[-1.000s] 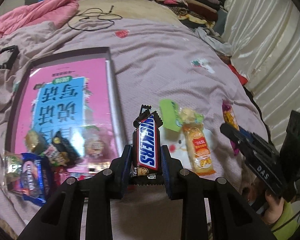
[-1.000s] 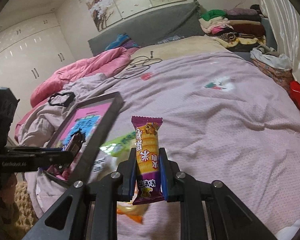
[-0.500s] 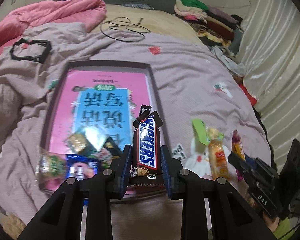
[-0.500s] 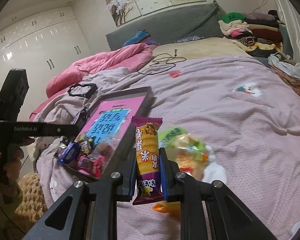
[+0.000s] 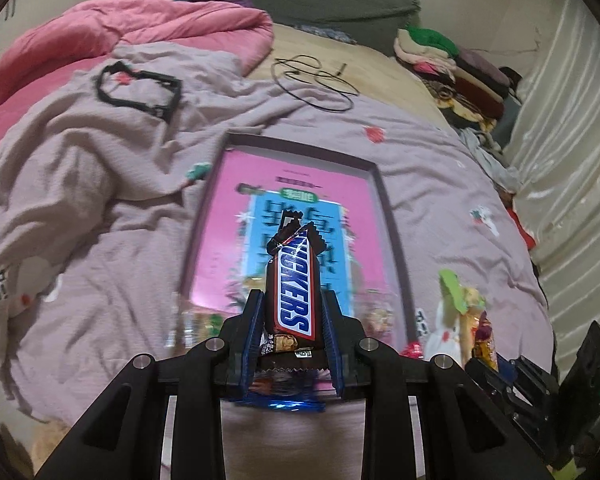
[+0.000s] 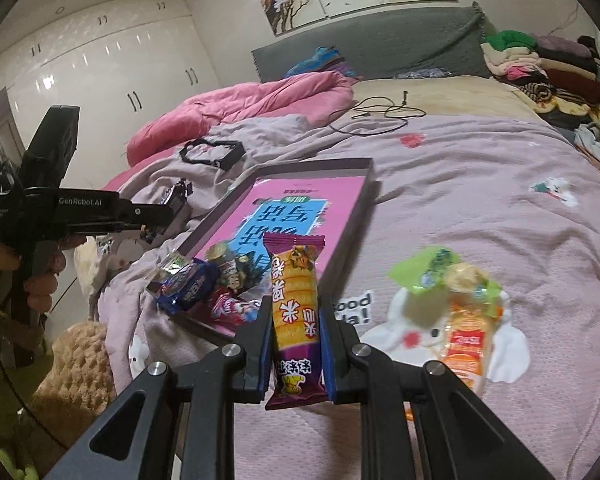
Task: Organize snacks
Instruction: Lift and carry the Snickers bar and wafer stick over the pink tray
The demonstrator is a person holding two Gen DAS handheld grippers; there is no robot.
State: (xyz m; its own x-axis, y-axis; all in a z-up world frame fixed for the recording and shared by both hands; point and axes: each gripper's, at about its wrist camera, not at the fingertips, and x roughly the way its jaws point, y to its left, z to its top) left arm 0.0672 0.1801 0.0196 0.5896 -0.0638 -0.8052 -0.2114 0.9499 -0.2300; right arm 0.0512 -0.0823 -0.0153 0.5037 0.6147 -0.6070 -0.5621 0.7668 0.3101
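My left gripper (image 5: 293,300) is shut on a Snickers bar (image 5: 294,284), held upright above the near end of the pink-lined box (image 5: 300,148). It shows at the left of the right wrist view (image 6: 168,204). My right gripper (image 6: 295,312) is shut on a purple and orange rice-cracker packet (image 6: 296,312), held upright just right of the box (image 6: 364,168). Several small snacks (image 6: 204,276) lie at the box's near end. A green and orange snack pack (image 6: 456,292) lies on the bed to the right; it also shows in the left wrist view (image 5: 464,300).
The box lies on a mauve bedspread (image 5: 100,200). A pink quilt (image 5: 140,32), a black frame (image 5: 138,92) and a black cable (image 5: 316,80) lie beyond it. Folded clothes (image 5: 452,64) are stacked at the far right. A curtain (image 5: 568,128) hangs on the right.
My left gripper has moved left with the Snickers, from beside the box to over its near end. My right gripper has swung left toward the box with its packet.
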